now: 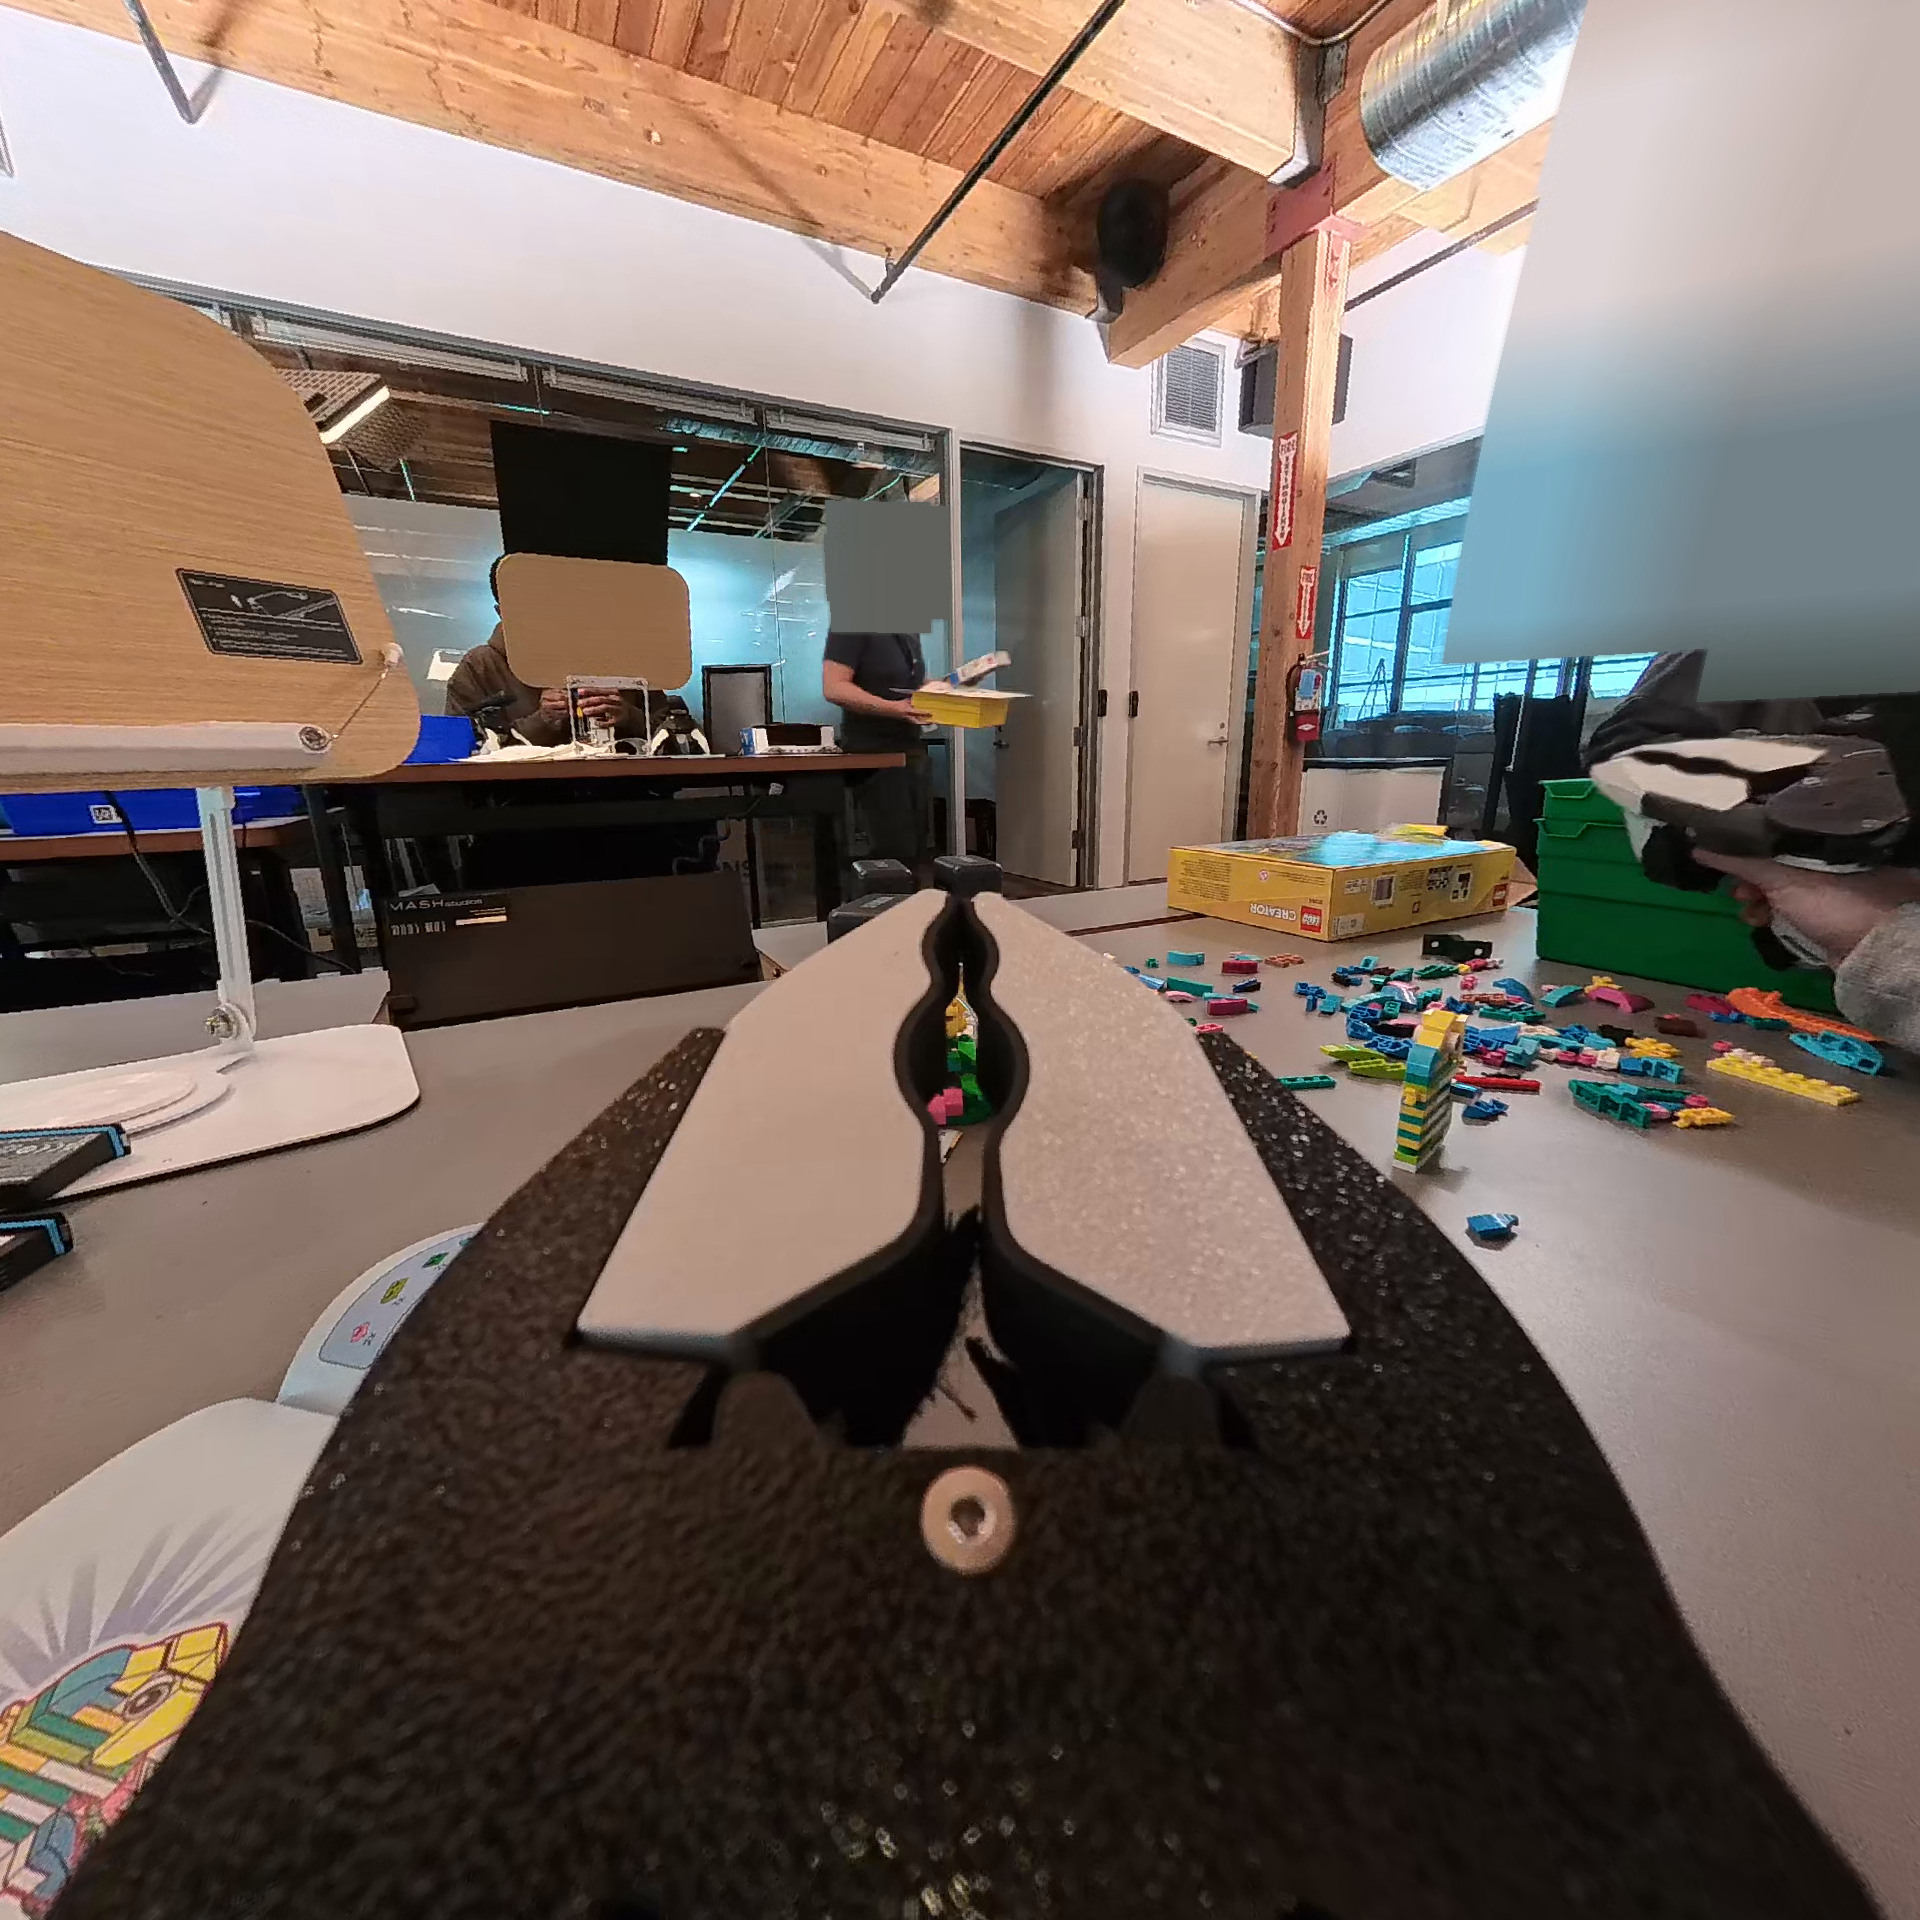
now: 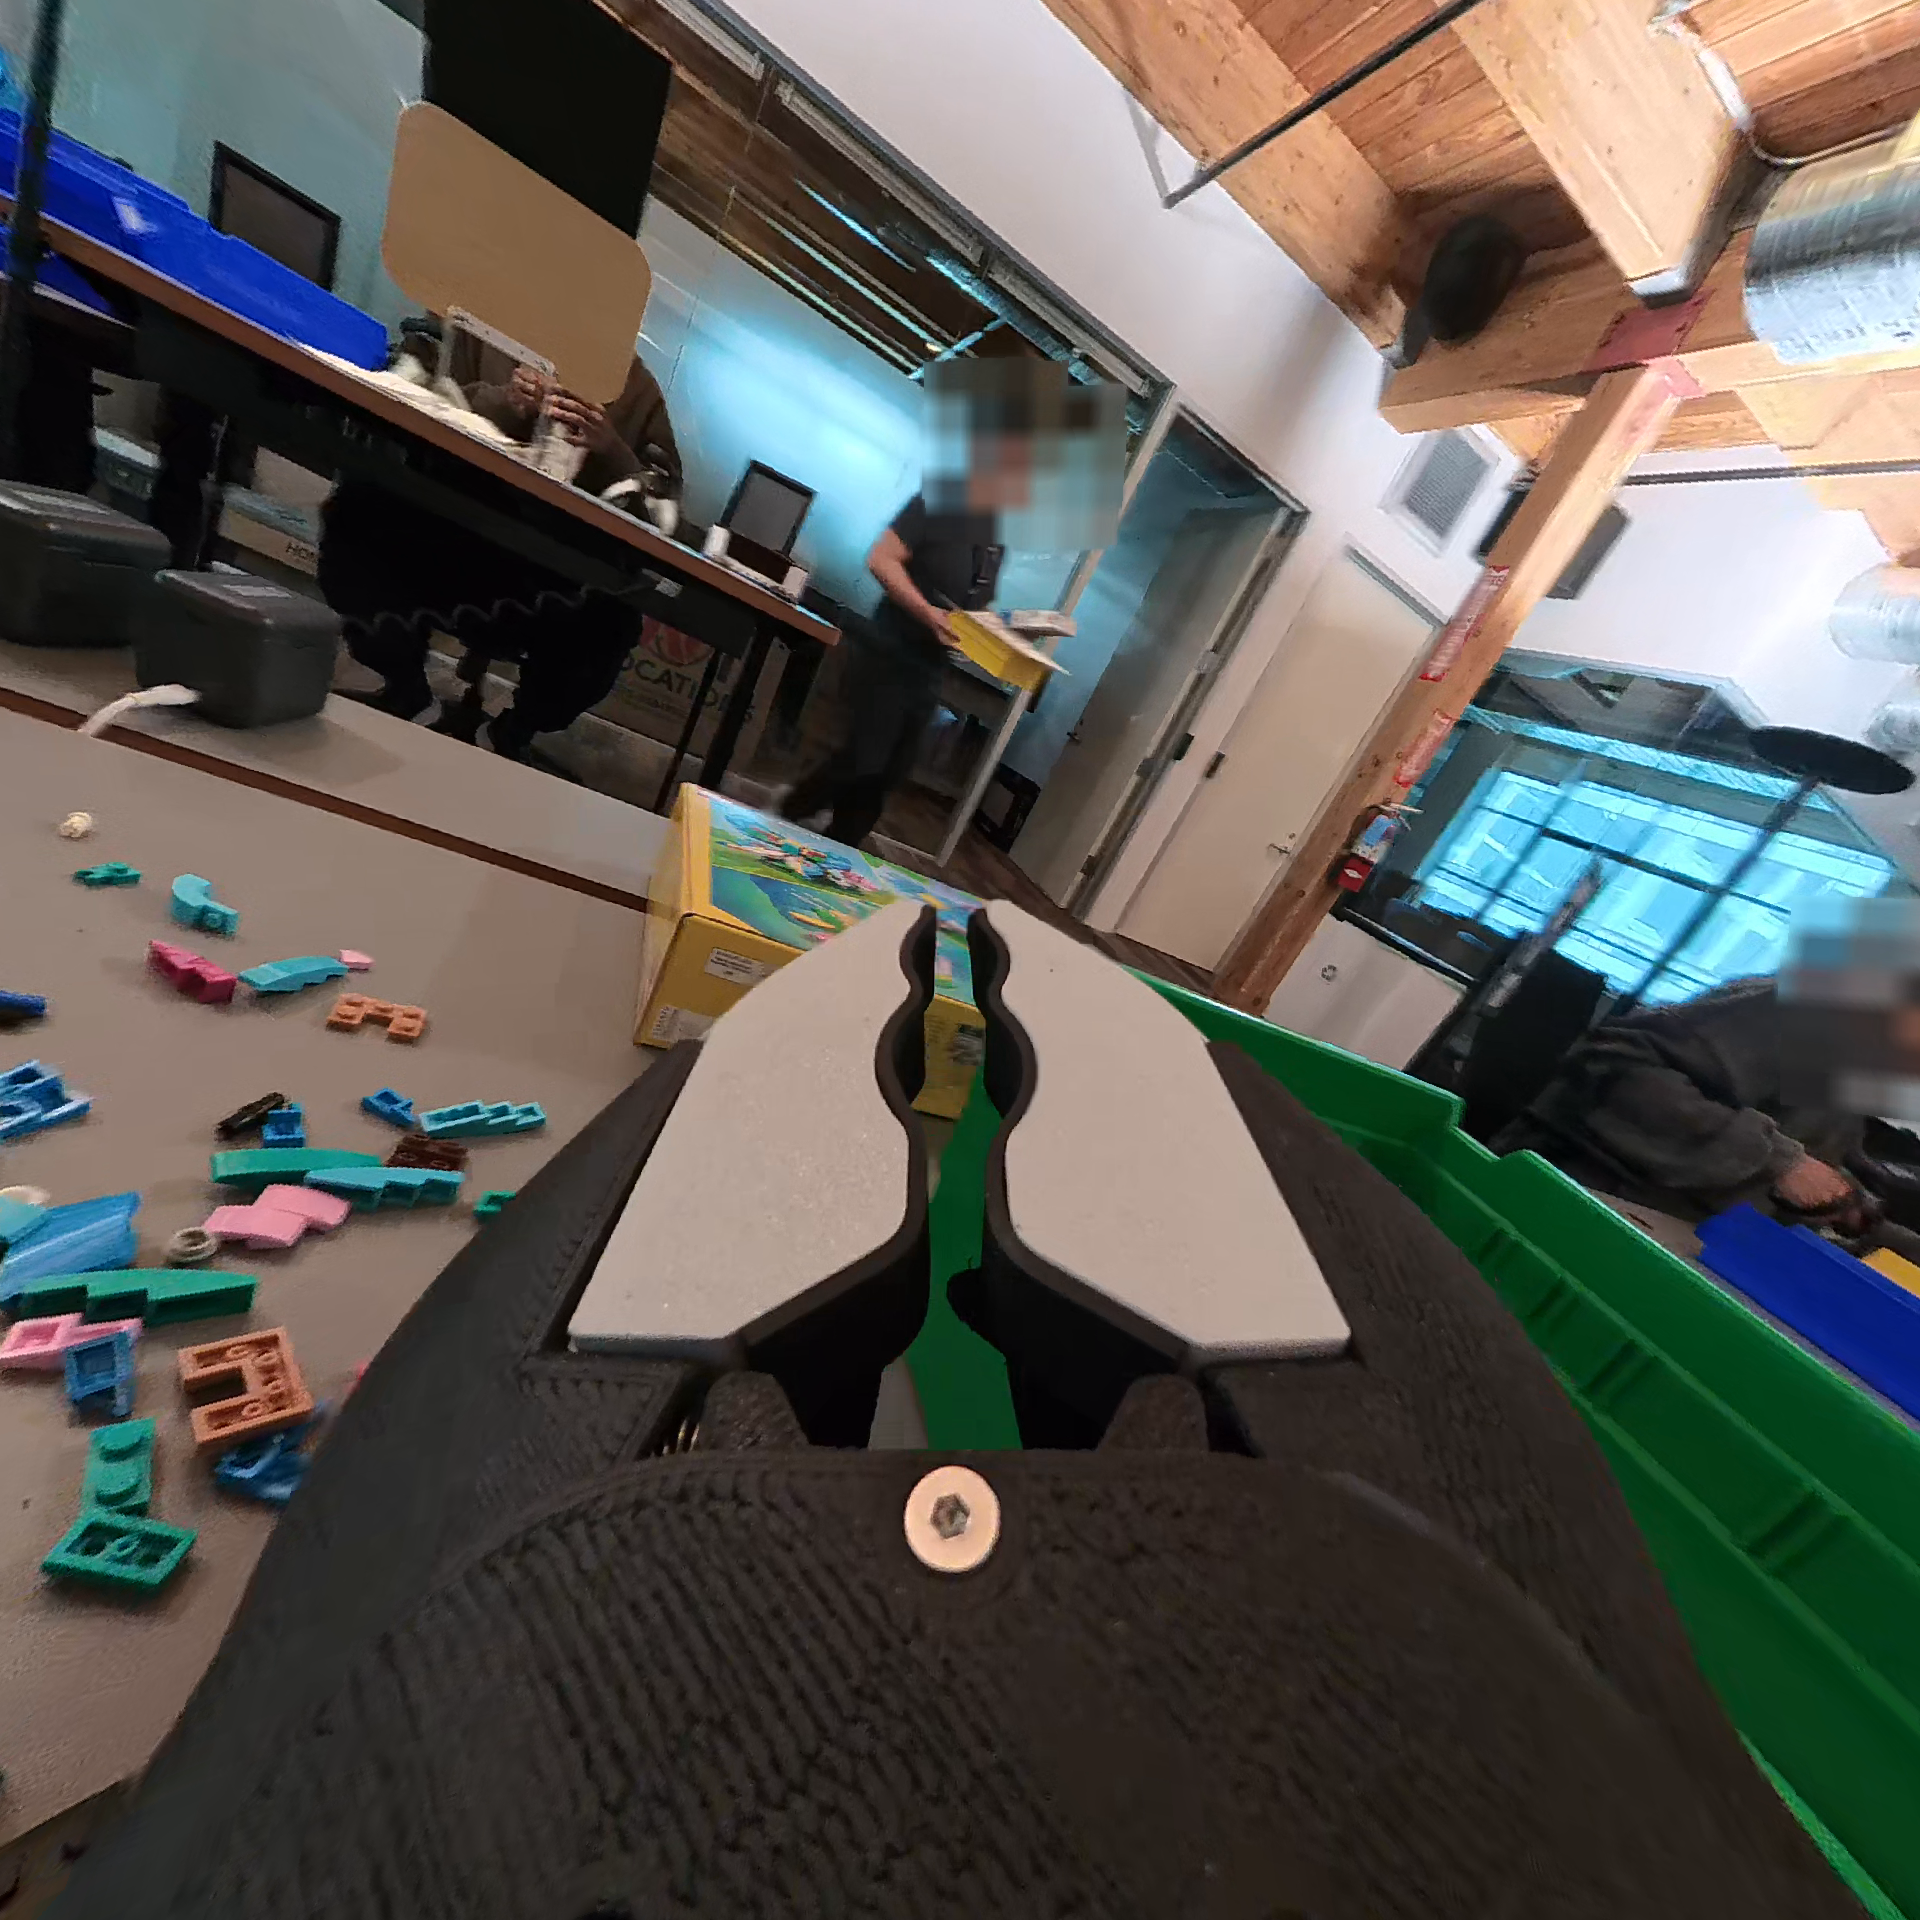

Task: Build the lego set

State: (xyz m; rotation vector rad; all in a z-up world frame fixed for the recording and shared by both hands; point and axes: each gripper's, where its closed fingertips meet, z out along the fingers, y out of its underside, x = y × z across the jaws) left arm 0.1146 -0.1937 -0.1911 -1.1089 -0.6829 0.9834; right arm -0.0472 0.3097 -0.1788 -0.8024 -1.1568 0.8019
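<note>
My left gripper (image 1: 961, 906) is shut, its tips touching, and hangs low over the grey table (image 1: 1558, 1351). A small yellow, green and pink lego build (image 1: 961, 1060) shows through the gap between the jaws; I cannot tell whether they touch it. A striped yellow and blue build (image 1: 1429, 1091) stands upright to the right, beside several loose bricks (image 1: 1507, 1018). My right gripper (image 2: 951, 920) is shut and empty, tilted above the table's right side over a green bin (image 2: 1558, 1299). It also shows at the right of the left wrist view (image 1: 1662, 769), held in a hand.
A yellow lego box (image 1: 1340, 883) (image 2: 707, 956) lies at the back, with the green bin (image 1: 1621, 925) beside it. Loose bricks (image 2: 208, 1247) spread left of my right gripper. A wooden board on a white stand (image 1: 156, 520) is at left, a booklet (image 1: 104, 1714) at near left. People are at other tables. The left gripper's tips are roughly 55 cm from the right gripper's.
</note>
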